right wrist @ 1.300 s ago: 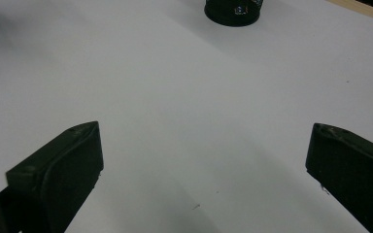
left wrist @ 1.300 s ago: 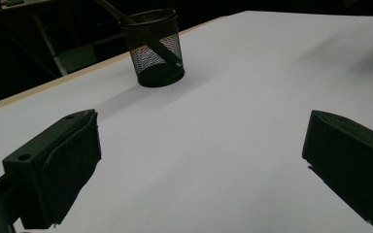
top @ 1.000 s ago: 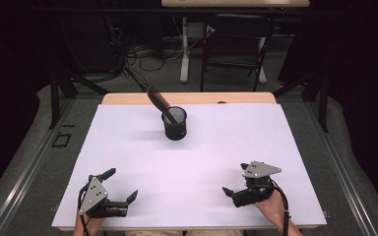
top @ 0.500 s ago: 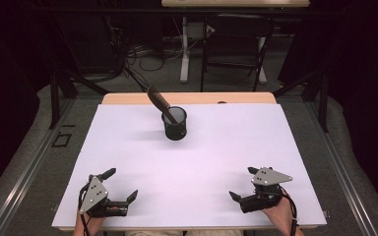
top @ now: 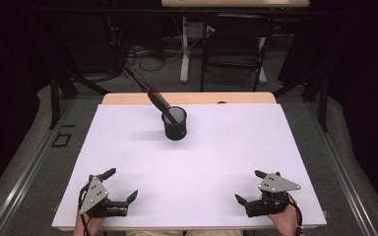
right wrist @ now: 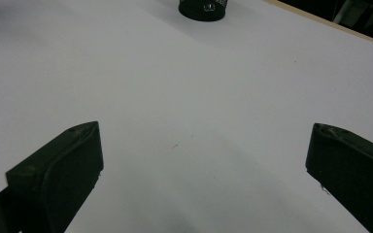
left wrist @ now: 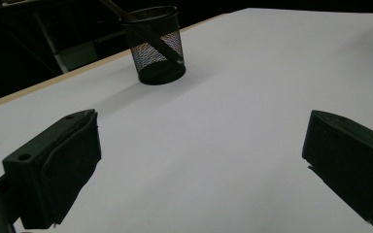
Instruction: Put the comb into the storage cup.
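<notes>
A black mesh cup (top: pixel 174 123) stands on the white sheet (top: pixel 211 157) toward the table's far side, with a dark stick-like tool (top: pixel 157 100) leaning out of it to the upper left. The left gripper view has the cup (left wrist: pixel 156 43) ahead and left of centre. Just the cup's base (right wrist: pixel 202 8) reaches into the top of the right gripper view. My left gripper (top: pixel 121 185) rests near the front left corner, open and holding nothing. At the front right, my right gripper (top: pixel 249 186) lies open too, jaws wide apart and nothing in them.
The wooden table edge (top: pixel 192 98) runs along the far side beyond the sheet. Behind the table are dark chairs, table legs (top: pixel 184 49) and cables on the grey floor. White sheet stretches between the grippers and the cup.
My right gripper has drawn back toward the front edge and a little to the right. The left gripper and the cup have stayed put.
</notes>
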`<state>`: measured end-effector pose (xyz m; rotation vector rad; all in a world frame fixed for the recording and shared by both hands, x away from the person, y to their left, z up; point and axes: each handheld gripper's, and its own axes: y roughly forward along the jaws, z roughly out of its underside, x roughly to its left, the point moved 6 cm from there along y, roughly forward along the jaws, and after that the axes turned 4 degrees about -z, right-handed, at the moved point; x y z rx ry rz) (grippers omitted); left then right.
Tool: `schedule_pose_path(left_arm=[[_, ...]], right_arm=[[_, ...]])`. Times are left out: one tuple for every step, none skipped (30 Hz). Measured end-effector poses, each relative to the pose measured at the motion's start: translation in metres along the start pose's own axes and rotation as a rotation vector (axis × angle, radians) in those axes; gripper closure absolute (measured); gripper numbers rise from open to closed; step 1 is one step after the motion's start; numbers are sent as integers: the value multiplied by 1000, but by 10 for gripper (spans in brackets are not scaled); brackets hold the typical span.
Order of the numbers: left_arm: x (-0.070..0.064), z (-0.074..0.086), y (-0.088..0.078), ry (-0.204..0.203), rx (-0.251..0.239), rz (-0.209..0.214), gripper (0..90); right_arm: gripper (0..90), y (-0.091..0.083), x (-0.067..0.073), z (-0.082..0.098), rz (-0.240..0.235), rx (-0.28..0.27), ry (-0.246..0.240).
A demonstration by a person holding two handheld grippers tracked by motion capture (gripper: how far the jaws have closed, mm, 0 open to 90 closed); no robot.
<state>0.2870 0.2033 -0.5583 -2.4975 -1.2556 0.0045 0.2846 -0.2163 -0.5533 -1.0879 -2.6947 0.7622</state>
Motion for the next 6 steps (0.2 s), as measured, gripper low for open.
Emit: schedule_pose_path(left_arm=[[0, 0, 0, -1, 0, -1, 5], [0, 0, 0, 0, 0, -1, 5], [0, 0, 0, -1, 1, 0, 5], [0, 0, 1, 0, 2, 0, 5], [0, 0, 1, -3, 3, 4, 5], [0, 0, 1, -4, 3, 8, 4]], right_arm=[[0, 0, 1, 0, -1, -1, -2], [0, 0, 1, 0, -2, -3, -6], [0, 0, 1, 0, -1, -1, -8], [0, -1, 1, 0, -6, 0, -12], [0, -1, 2, 0, -13, -6, -10], [0, -2, 2, -1, -12, -8, -10]])
